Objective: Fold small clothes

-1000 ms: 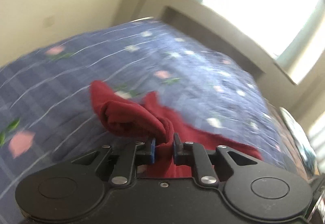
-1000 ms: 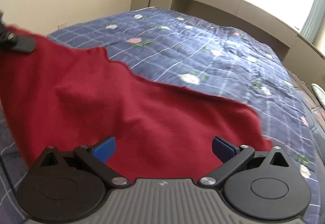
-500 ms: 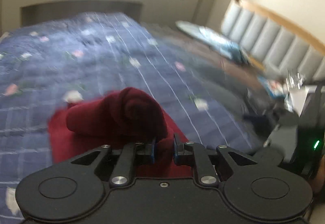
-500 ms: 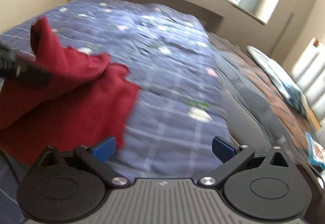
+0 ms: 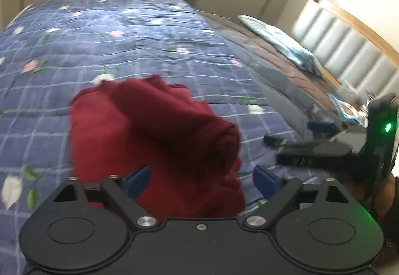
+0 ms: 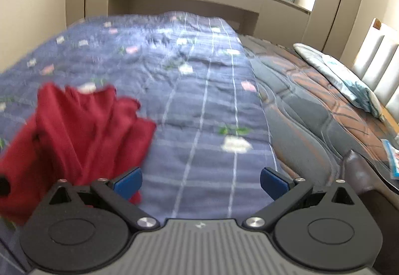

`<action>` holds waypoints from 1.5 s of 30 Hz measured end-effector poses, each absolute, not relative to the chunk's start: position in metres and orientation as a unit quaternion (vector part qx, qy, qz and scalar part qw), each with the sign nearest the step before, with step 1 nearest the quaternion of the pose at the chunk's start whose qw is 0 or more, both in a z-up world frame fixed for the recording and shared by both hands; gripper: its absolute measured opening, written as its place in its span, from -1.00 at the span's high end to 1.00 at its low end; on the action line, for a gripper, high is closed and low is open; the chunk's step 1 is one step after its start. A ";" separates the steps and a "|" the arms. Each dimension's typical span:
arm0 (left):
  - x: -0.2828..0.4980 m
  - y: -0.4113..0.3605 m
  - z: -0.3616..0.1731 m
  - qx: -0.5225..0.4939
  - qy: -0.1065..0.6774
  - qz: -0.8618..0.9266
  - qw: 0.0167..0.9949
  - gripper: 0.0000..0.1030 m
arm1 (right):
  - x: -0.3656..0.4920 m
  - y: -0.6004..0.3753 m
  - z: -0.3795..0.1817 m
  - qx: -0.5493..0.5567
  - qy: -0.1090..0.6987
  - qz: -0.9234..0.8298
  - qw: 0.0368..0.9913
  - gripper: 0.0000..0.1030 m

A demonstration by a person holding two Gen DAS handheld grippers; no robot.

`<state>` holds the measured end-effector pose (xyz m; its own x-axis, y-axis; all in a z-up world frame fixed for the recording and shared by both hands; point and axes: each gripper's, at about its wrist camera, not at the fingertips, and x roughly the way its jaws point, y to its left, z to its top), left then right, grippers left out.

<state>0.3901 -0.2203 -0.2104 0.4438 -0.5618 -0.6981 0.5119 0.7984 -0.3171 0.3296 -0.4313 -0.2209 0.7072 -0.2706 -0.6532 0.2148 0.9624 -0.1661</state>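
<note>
Left wrist view: the left hand-held gripper (image 5: 200, 179) has its jaws spread wide, gripping nothing, with the red cloth (image 5: 159, 140) lying bunched on the quilt (image 5: 139, 33) just ahead of and between its blue pads (image 5: 136, 179). The cloth is loosely doubled over, its top fold rumpled. The right hand-held gripper (image 6: 200, 181) is also wide open and empty above bare quilt (image 6: 199, 105); the cloth (image 6: 74, 125) lies to its left, beside the left pad. A pillow (image 6: 344, 78) rests far right.
</note>
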 end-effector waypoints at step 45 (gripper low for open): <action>0.443 -0.148 -0.233 -0.101 0.504 -0.102 0.852 -0.99 | 0.345 -0.457 -0.246 0.197 0.436 -0.055 0.876 -1.00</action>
